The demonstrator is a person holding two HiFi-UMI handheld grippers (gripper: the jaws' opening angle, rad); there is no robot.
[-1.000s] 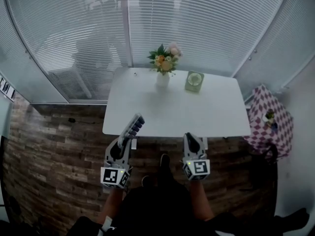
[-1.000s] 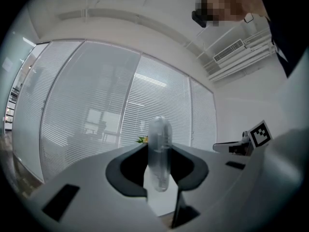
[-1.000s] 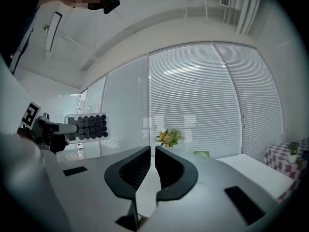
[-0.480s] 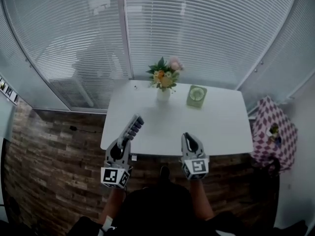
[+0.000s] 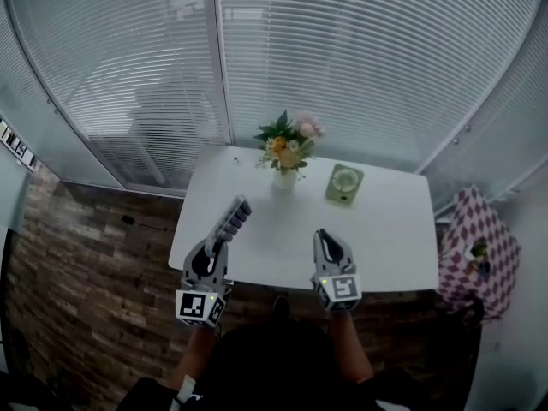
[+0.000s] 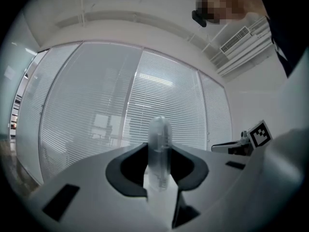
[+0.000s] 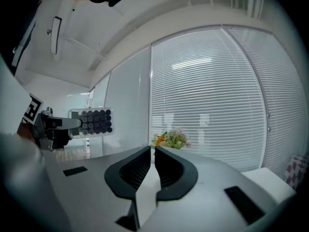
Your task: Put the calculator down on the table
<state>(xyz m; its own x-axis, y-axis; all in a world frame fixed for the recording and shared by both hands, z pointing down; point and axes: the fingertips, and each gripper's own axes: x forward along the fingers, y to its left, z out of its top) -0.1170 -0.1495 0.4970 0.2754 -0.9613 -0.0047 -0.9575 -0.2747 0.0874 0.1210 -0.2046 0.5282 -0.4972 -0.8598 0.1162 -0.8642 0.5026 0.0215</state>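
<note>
One table [image 5: 385,247], white, bare in front; flowers [image 5: 287,148] at far side. Judgement: carry over near edge, roll flat, lower onto bare patch, let go only once resting. Left gripper [image 5: 219,243] clamped on calculator [image 5: 235,221], held on edge, jutting forward and up from jaws, over table's near-left part. Right gripper [image 5: 329,241] pinched together, empty.

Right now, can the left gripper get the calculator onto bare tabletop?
Probably yes. The left gripper holds the calculator above the table's near left corner; the surface there looks bare, and the flower vase stands farther back.
</note>
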